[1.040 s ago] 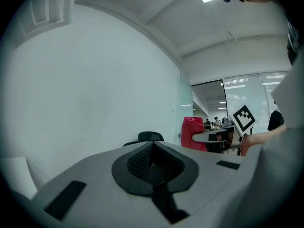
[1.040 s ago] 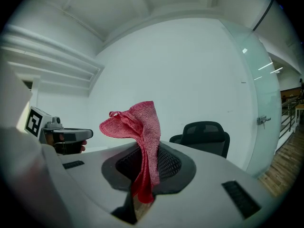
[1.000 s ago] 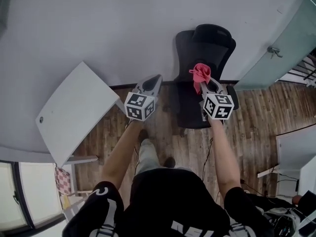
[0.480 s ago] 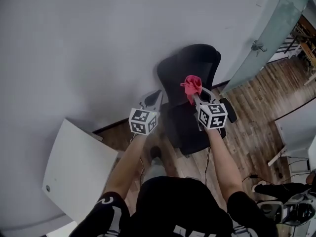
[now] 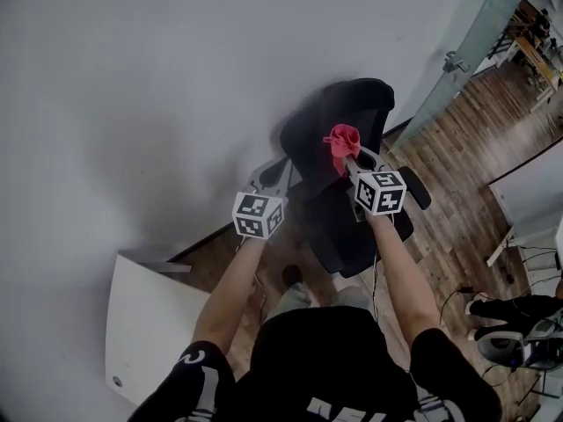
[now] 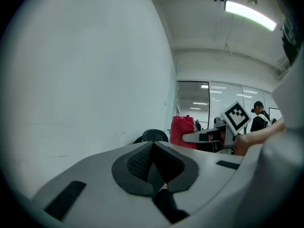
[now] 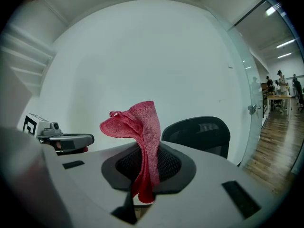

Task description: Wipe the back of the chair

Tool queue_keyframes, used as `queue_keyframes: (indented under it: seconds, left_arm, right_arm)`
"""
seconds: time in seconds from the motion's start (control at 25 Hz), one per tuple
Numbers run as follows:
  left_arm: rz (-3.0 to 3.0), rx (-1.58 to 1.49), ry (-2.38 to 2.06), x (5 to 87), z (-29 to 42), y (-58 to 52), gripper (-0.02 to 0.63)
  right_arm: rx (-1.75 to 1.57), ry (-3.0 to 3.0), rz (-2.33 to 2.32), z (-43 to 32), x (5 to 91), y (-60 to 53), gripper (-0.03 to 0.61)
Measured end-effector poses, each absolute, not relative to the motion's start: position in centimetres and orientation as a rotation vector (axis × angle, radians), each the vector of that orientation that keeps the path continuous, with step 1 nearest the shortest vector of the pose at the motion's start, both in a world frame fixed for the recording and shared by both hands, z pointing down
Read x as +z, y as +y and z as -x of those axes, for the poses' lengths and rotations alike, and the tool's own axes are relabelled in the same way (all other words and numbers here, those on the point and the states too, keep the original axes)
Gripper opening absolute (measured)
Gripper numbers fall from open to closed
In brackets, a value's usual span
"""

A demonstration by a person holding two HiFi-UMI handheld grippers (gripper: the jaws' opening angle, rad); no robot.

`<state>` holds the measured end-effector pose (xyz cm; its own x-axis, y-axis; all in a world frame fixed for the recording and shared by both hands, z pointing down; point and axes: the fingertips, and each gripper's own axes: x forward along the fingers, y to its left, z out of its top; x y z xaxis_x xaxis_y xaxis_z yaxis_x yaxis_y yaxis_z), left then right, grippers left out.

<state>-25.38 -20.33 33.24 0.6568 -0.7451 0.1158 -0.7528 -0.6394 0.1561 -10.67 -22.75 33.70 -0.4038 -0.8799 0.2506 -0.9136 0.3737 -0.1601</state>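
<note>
head view: right tool (image 5: 348, 154) carries the red cloth (image 5: 341, 137) near the chair (image 5: 356, 104) back.
left gripper view: left tool (image 6: 152, 144) jaws together, empty.
right gripper view: jaws pinch the cloth low; hard rubbing could tug it free.

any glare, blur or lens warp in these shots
Head view: soft shadow on the white wall beside the black office chair. Left gripper view: fisheye vignette, bright ceiling light strip glaring. Right gripper view: same warp; the red cloth is sharp.
</note>
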Motion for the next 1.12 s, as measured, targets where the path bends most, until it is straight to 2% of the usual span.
queue_keyframes:
  seconds: [0.36,0.84,1.12]
  left_arm:
    - [-2.664,0.087,-1.209,35.3,24.2,-24.9,0.026]
    - [-2.574,0.134,-1.360,36.8,20.9,-29.8,0.026]
    - [-2.532,0.150,-1.428,36.9,17.6,-31.9,0.025]
  right_arm:
    - [0.513,-2.460,-1.644,9.4,37.9,-29.2,0.069]
    - [0.570,-2.537,-1.387,9.8,41.9,-36.8,0.069]
    - [0.559,-2.570,-1.298,7.2,42.4,-40.2,0.071]
